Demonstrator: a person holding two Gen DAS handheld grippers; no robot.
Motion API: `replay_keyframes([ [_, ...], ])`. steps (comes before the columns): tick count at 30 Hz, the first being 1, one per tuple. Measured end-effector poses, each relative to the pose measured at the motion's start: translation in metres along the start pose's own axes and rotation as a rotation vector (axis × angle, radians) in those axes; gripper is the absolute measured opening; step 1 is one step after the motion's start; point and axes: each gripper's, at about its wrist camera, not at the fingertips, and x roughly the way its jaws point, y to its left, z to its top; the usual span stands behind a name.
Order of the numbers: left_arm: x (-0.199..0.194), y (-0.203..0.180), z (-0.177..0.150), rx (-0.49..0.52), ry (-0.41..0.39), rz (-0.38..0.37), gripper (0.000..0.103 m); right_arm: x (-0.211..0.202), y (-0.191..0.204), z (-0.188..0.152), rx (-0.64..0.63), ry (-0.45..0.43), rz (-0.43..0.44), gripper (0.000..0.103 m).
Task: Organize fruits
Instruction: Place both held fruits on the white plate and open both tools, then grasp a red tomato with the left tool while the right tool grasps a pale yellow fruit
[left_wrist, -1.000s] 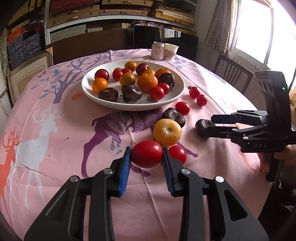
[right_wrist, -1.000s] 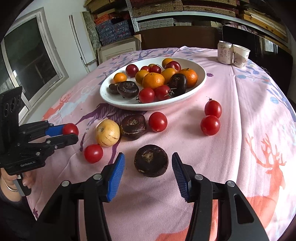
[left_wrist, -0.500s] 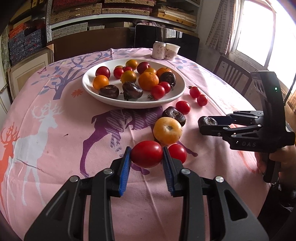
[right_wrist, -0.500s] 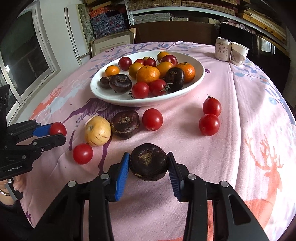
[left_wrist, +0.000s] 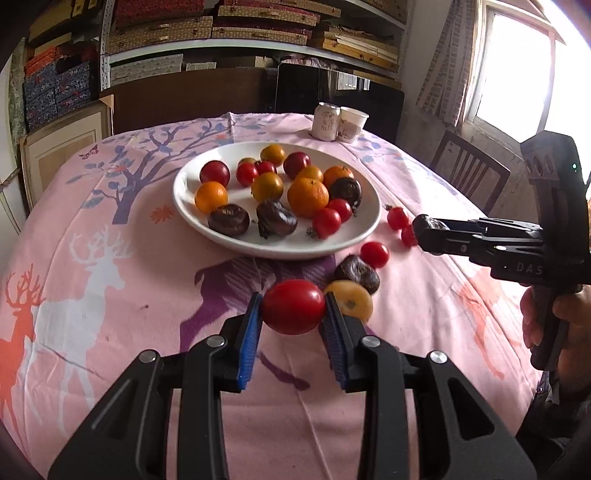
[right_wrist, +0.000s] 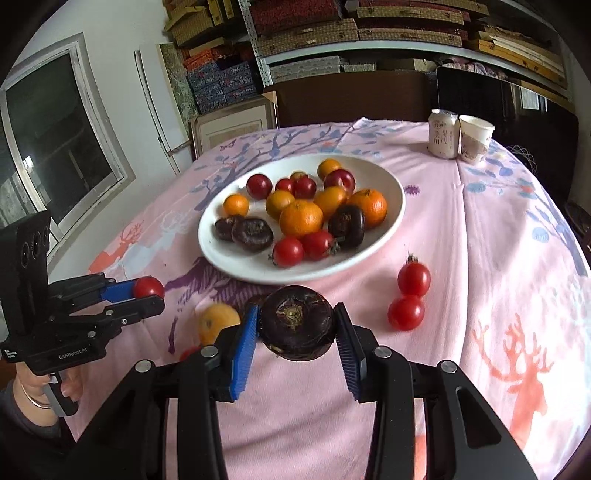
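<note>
While both tools hang over the near part of the counter (left_wrist: 110, 280), each is clamped on a fruit: the left tool (left_wrist: 293, 314) pinches a red tomato (left_wrist: 293, 306) between its blue pads, and the right tool (right_wrist: 295, 325) grips a dark purple-brown fruit (right_wrist: 297, 321); the right tool's jaws have just been closing, with that fruit between them. Both held fruits appear clear of the cloth. A pink tablecloth (right_wrist: 498, 229) printed with deer and branching trees covers the counter. Ahead of both tools sits a white plate (left_wrist: 192, 206) carrying oranges, red tomatoes and more dark fruits. Just beyond the left tool's tip, a yellow-orange fruit (left_wrist: 351, 304) and another dark fruit (left_wrist: 356, 273) lie on the cloth, with a small tomato (left_wrist: 374, 254) past them. To the right of the right tool's tip, two red tomatoes (right_wrist: 410, 295) rest touching each other. At the counter's far edge, beyond the plate, a white can (right_wrist: 443, 133) stands beside a paper cup (right_wrist: 474, 138). Behind the counter, shelves (right_wrist: 369, 44) stacked with flat boxes line the wall. A bright window (left_wrist: 517, 62) with a curtain lies to the left tool's right, above a wooden chair (left_wrist: 469, 173); a darker window (right_wrist: 55, 140) lies to the right tool's left.
</note>
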Motion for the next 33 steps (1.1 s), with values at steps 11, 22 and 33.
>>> replay_keyframes([
  [11,0.069,0.026,0.088,-0.034,-0.011,0.083,0.033,0.069,-0.007,0.118,0.062,0.012,0.038,0.042],
  [22,0.06,0.035,0.08,-0.106,-0.043,0.128,0.074,0.052,-0.018,0.091,0.076,-0.082,0.006,0.067],
  [33,0.016,-0.035,-0.015,0.122,0.069,0.04,0.074,-0.013,-0.044,-0.029,0.171,-0.092,0.022,0.081],
])
